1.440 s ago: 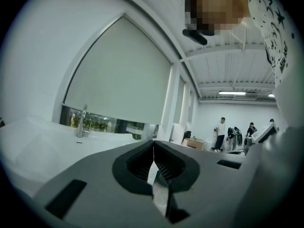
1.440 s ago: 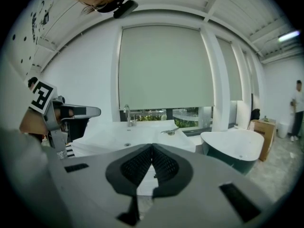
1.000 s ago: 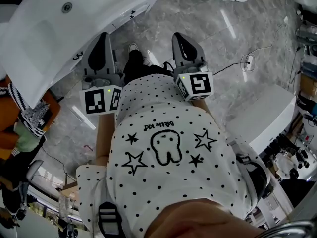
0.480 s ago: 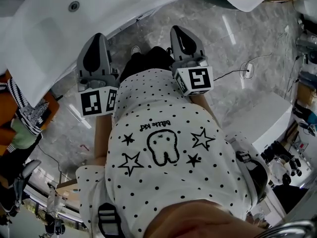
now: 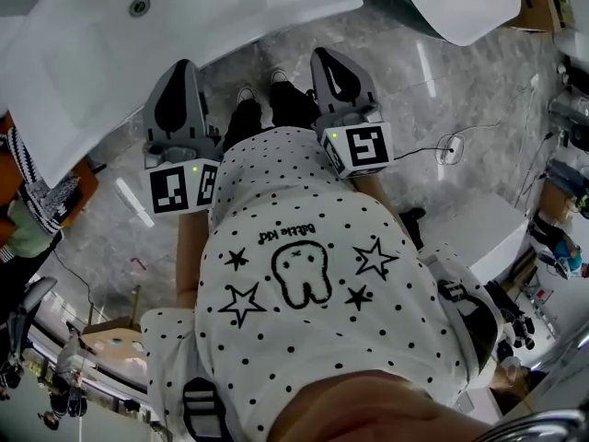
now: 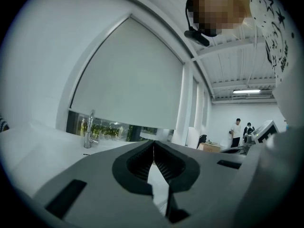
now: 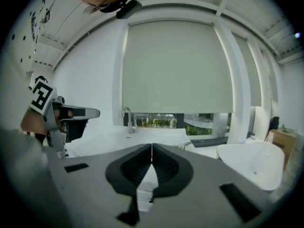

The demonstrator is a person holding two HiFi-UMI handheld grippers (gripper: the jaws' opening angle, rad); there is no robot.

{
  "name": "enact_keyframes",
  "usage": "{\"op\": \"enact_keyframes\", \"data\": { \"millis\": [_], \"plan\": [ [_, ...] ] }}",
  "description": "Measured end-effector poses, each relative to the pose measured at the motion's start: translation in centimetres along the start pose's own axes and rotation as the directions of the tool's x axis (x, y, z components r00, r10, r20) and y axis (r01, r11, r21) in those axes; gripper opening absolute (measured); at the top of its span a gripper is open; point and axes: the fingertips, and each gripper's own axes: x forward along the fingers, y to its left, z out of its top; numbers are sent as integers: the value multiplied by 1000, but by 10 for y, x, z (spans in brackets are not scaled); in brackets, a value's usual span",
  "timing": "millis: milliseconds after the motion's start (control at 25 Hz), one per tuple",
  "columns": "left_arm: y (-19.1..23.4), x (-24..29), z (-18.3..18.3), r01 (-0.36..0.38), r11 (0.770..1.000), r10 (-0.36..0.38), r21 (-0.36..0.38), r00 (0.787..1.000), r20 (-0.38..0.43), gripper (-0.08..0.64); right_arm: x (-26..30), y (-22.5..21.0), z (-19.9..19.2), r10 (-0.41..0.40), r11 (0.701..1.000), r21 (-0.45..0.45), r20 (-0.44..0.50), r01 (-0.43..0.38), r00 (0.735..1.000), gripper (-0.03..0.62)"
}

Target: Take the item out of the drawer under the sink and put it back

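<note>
Left gripper [image 5: 187, 67] and right gripper [image 5: 324, 56] were both clenched empty, the sink [image 5: 83, 81] at eleven o'clock. Kept shut, they risked bumping its edge.

The sink [image 5: 92, 53] lies ahead to the left with its faucet [image 7: 127, 120] at the far side, a second basin [image 5: 465, 3] ahead to the right, floor [image 5: 414, 109] between, and the left gripper [image 5: 178, 70] and right gripper [image 5: 329, 61] side by side before them

Left gripper [image 5: 180, 70] and right gripper [image 5: 331, 59] side by side at waist, jaws together, nothing between them
</note>
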Motion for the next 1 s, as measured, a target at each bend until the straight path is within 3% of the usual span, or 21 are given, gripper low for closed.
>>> {"op": "enact_keyframes", "data": {
  "millis": [440, 720, 1000],
  "plan": [
    [-40, 28, -5, -111, 994, 112, -8, 993, 28, 5, 9, -57, 0, 121, 991, -51, -9, -121, 993, 12],
    [-48, 23, -10, -206, 979, 206, -14, 977, 57, 5, 11, -66, -4, 211, 974, -77, -13, -211, 977, 12],
    [-63, 15, -17, -243, 970, 244, -18, 968, 54, 5, 4, -70, -12, 255, 963, -84, -22, -256, 967, 12]
  ]
}}
